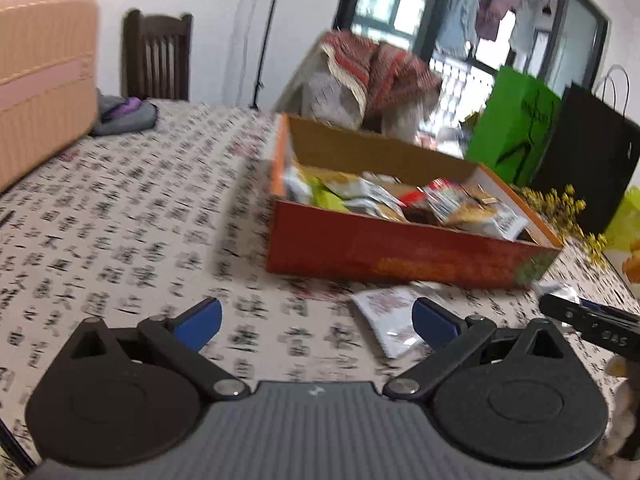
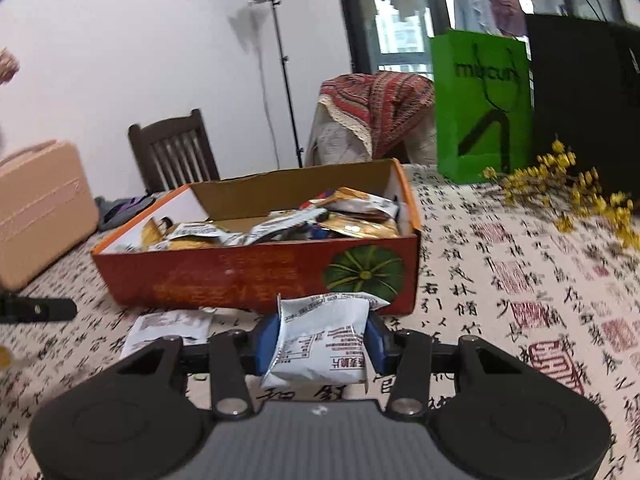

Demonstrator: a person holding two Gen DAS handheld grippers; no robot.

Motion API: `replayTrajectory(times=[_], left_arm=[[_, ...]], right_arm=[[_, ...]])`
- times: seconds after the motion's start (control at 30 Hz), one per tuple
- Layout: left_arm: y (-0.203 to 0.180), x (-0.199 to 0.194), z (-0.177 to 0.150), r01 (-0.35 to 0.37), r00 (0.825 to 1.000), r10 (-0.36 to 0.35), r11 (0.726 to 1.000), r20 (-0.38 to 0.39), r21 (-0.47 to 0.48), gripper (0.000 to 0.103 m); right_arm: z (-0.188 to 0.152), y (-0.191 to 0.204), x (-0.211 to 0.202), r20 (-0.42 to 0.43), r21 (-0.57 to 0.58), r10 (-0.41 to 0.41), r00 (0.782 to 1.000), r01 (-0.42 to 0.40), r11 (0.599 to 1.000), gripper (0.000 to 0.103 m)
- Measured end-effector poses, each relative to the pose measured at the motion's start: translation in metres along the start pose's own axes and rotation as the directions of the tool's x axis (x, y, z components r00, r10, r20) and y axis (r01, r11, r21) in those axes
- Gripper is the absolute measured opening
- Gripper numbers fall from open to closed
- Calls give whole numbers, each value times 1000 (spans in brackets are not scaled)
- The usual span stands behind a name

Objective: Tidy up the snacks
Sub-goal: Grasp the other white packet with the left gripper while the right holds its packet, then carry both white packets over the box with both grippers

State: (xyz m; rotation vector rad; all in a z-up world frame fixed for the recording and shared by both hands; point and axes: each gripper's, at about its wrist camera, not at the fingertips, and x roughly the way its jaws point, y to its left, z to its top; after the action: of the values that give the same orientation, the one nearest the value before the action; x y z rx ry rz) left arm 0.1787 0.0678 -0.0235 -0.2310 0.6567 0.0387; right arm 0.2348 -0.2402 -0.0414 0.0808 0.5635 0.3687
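One white snack packet, printed with small dark text, sits clamped between the right gripper fingers, just near of the red box full of packets. Left gripper fingers spread apart over the tabletop; another packet lies between it and the box. Green bag and yellow flowers stand far right.

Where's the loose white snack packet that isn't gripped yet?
The loose white packet lies flat on the tablecloth just in front of the red box, ahead of the open left gripper, toward its right finger.
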Motion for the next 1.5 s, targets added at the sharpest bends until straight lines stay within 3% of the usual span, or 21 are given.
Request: replayTrajectory(times=[0.3, 0.57, 0.8, 0.97, 1.03, 1.1, 1.5], left_arm=[[-61, 51, 12, -96, 980, 91, 995, -179, -23, 103], [-99, 83, 13, -177, 964, 168, 984, -209, -26, 103], [-108, 97, 4, -307, 932, 305, 951, -196, 17, 103], [-108, 96, 3, -295, 936, 295, 955, -193, 29, 103], [-109, 93, 2, -283, 940, 286, 958, -185, 42, 98], [-109, 88, 2, -262, 948, 269, 963, -172, 60, 85], [-96, 63, -4, -193, 969, 200, 979, -143, 59, 79]], right_arm=[[-5, -15, -2, 64, 48, -46, 997, 43, 998, 47], [-5, -19, -5, 78, 71, -52, 996, 47, 996, 47], [-5, -21, -8, 91, 81, -43, 995, 36, 996, 49], [-5, -20, -8, 95, 79, -42, 995, 34, 996, 49], [-5, -20, -10, 104, 83, -39, 994, 31, 996, 49], [-5, -20, -11, 110, 81, -38, 993, 29, 996, 50], [-6, -20, -12, 123, 79, -30, 992, 20, 997, 50]])
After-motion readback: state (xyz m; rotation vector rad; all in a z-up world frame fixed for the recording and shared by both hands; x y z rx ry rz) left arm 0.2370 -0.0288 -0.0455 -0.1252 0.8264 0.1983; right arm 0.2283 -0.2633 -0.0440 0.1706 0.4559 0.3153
